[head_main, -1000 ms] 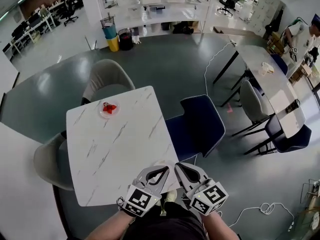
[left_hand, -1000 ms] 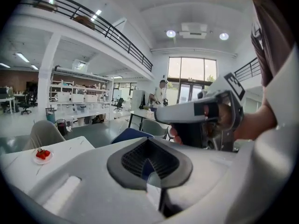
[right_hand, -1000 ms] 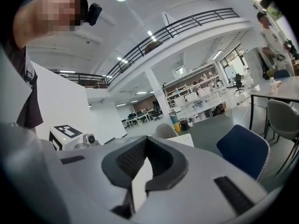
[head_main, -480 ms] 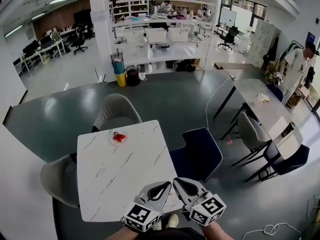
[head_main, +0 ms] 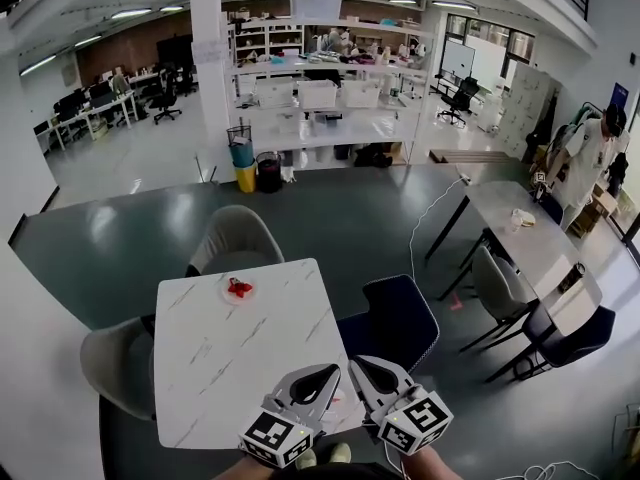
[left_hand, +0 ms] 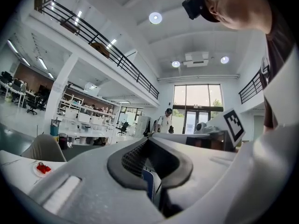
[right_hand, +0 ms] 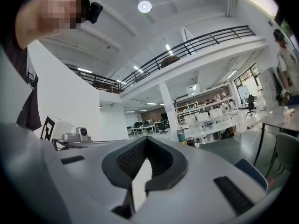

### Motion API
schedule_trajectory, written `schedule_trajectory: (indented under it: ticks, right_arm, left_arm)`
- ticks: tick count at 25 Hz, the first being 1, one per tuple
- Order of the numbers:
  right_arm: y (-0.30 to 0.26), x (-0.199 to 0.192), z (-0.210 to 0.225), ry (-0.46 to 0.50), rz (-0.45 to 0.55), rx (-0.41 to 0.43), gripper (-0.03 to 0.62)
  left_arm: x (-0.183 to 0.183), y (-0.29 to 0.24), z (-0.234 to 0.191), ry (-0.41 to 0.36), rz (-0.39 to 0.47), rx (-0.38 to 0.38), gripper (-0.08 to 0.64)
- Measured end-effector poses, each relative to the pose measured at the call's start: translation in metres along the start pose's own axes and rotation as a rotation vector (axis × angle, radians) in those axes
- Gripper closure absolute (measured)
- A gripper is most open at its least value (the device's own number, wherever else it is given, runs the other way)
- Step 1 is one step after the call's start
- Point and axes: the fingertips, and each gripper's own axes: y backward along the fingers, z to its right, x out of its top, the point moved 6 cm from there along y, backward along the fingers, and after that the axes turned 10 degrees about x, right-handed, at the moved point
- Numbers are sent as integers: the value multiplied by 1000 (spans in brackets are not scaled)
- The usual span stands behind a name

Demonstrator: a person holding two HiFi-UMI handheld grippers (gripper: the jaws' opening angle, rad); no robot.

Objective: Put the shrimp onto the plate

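1. Your left hand-held gripper [left_hand: 145, 141] has its jaws pressed together at the tips. Nothing is pinched between them, and only the hollow behind the pads lets the room show through.
2. Your right hand-held gripper [right_hand: 145, 139] is the same, tips closed on nothing. In the head view the two hang side by side over the near edge of the tabletop [head_main: 240, 368], close to your body.
3. The shrimp [head_main: 238, 287] is at the far side of the tabletop, well apart from both grippers. It already lies on the plate [head_main: 225, 295], so by my reading the placing looks done rather than under way.
4. If you do need to lift it, expect a small, light, curved piece with a smooth skin that may slip.
   - Take it across the thick middle of the body, not the thin tail.
   - Squeeze gently.
   - It is too small here to tell whether it is stiff or soft.
5. The plate looks small and light. On this polished, marble-patterned surface it could slide if you nudge its rim, so come down from above rather than from the side.
6. Counted:
   - two hand-held grippers
   - one plate
   - one red shrimp, as far as its size lets you tell
   - one tabletop
   - two grey chairs [head_main: 235, 240] and one blue chair [head_main: 398, 318] round it
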Motion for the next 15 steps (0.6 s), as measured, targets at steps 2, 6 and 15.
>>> schedule_trajectory:
  ticks: [2, 6, 15]
  right_arm:
    - [1, 1, 1, 3, 7, 9, 591]
    - [4, 4, 3, 7, 19, 11, 591]
    - [2, 3, 6, 7, 20, 16, 591]
  left_arm:
    - [-1, -2, 1, 1, -2, 4, 552]
    - [-1, -4, 4, 11, -4, 1, 552]
    - [-4, -7, 3, 48, -12, 2, 552]
